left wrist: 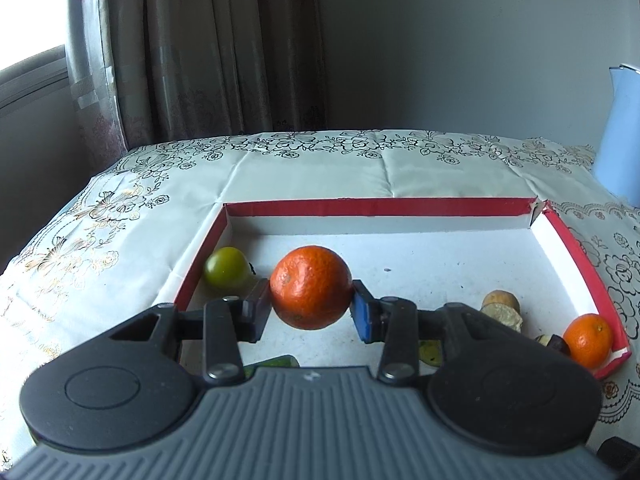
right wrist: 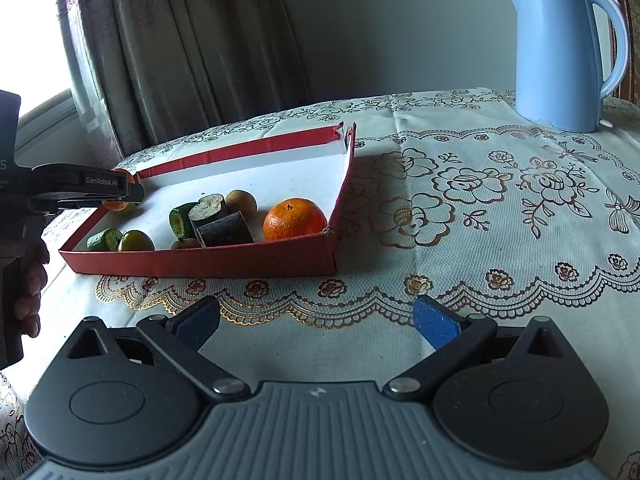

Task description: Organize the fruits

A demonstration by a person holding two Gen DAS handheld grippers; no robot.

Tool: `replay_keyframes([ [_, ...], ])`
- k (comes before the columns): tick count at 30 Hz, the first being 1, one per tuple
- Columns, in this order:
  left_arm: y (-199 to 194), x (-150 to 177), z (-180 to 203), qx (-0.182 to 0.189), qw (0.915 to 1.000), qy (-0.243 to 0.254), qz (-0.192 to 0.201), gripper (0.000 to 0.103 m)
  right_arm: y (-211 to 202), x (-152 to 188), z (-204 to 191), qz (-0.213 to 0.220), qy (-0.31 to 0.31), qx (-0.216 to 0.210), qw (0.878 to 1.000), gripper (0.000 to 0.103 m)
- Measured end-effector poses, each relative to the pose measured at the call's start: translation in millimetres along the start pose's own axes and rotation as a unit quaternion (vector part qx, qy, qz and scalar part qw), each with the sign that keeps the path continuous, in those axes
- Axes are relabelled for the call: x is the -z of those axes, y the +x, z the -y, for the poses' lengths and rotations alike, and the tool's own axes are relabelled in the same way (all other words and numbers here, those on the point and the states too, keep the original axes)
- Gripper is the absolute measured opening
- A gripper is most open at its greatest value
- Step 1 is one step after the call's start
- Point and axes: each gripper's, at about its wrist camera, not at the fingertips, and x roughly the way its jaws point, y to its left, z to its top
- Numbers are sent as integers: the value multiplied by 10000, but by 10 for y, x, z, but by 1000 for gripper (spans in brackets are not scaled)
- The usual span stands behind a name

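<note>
Left gripper [left wrist: 312,312] clamped on a mandarin [left wrist: 311,287] above the red tray [left wrist: 376,207], right gripper [right wrist: 316,320] spread apart and empty just outside the tray's near wall.

A shallow red cardboard tray [right wrist: 208,262] is sitting on the flowered white tablecloth [right wrist: 460,216]. A small orange mandarin [right wrist: 295,219] is lying in its near right corner. A tall blue electric kettle [right wrist: 560,52] is standing far behind, to the right.
</note>
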Motion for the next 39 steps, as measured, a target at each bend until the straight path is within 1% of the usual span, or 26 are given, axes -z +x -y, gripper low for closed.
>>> replay_keyframes([
  [4, 98, 55, 23, 45, 9999, -45, -131, 39, -2, -5, 49, 28, 149, -97, 9998, 103],
  [8, 140, 109, 31, -38, 9999, -13, -138, 40, -1, -8, 74, 54, 219, -144, 9996, 103],
  [9, 134, 117, 30, -74, 9999, -2, -105, 48, 0, -8, 76, 57, 225, -148, 9996, 103],
  [10, 118, 119, 29, -117, 9999, -5, -57, 53, 0, -8, 78, 59, 229, -152, 9996, 103],
  [11, 91, 121, 25, -143, 9999, -8, 1, 64, 0, -9, 80, 63, 237, -158, 9996, 103],
  [12, 68, 122, 21, -159, 9999, -9, 46, 72, -3, -8, 86, 69, 251, -168, 9995, 103],
  [16, -101, 139, 10, -131, 9997, 3, 183, 79, -4, -9, 92, 76, 270, -180, 9994, 103],
  [21, -414, 209, 5, -94, 9994, 43, 338, 99, -6, -8, 92, 72, 261, -174, 9995, 103],
  [23, -532, 254, -11, -67, 9993, -8, 356, 103, -3, -9, 91, 66, 251, -167, 9995, 103],
  [30, -850, 526, -97, 60, 9996, -209, 192, 103, 5, -13, 76, 41, 199, -129, 9997, 103],
  [35, -1016, 725, -107, -28, 9997, -157, 181, 103, 2, -12, 48, 9, 124, -77, 9999, 103],
  [39, -1132, 852, -81, -5, 9997, -63, 228, 103, 17, -8, -32, -77, -102, 99, 9999, 103],
])
